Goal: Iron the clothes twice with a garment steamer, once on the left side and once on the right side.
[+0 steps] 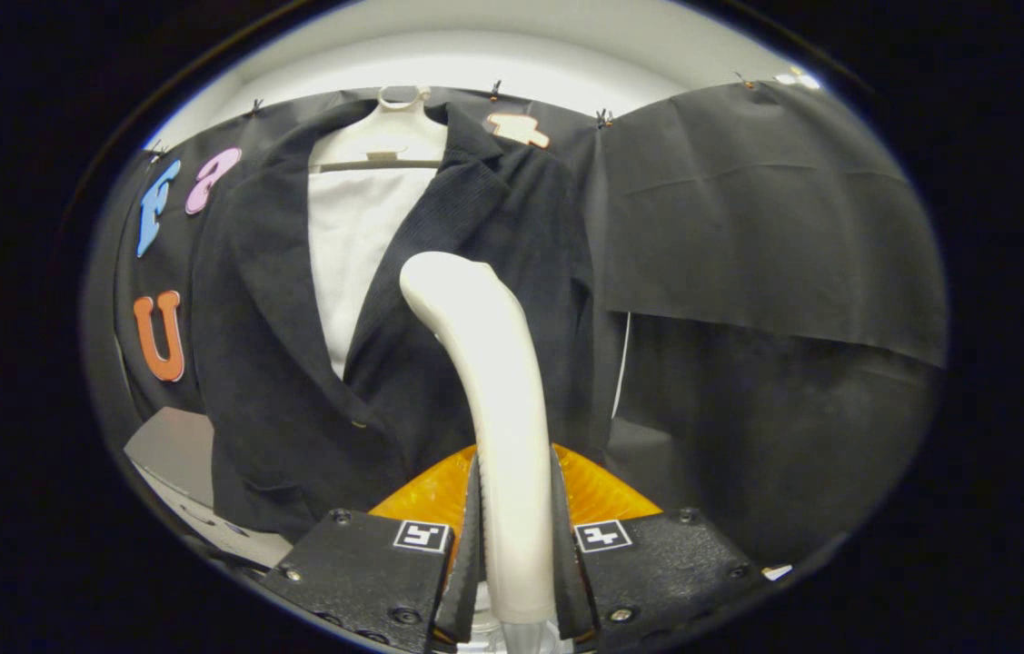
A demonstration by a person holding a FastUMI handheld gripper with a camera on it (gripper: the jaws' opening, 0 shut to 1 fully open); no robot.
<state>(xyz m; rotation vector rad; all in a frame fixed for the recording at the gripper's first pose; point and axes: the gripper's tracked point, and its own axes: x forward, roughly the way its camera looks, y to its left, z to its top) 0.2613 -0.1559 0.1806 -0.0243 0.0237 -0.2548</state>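
A white garment steamer (502,391) is held upright between the jaws of the gripper (516,554), which are closed narrow on its handle from both sides. Its curved head is seen against the front panel of a dark jacket (475,272), just beside the lapel on the side nearer the plain cloth wall. Whether the head is actually touching the cloth cannot be told. The jacket is hung on a pale hanger (389,132) over a white shirt (352,245), against the booth's black cloth wall (766,227). An orange part (598,495) of the rig is seen just behind the handle, and a grey counter (171,445) is seen low beside the jacket's hem.

The step in hand is judged to be a steaming pass over one side of the jacket. It is best done with the head kept flat and lightly against the panel, drawn in one slow, straight line along the fabric. The grip should be kept firm, so the handle is not twisted. The lapel fold and the button should be cleared, and the hanger should not be set swinging.
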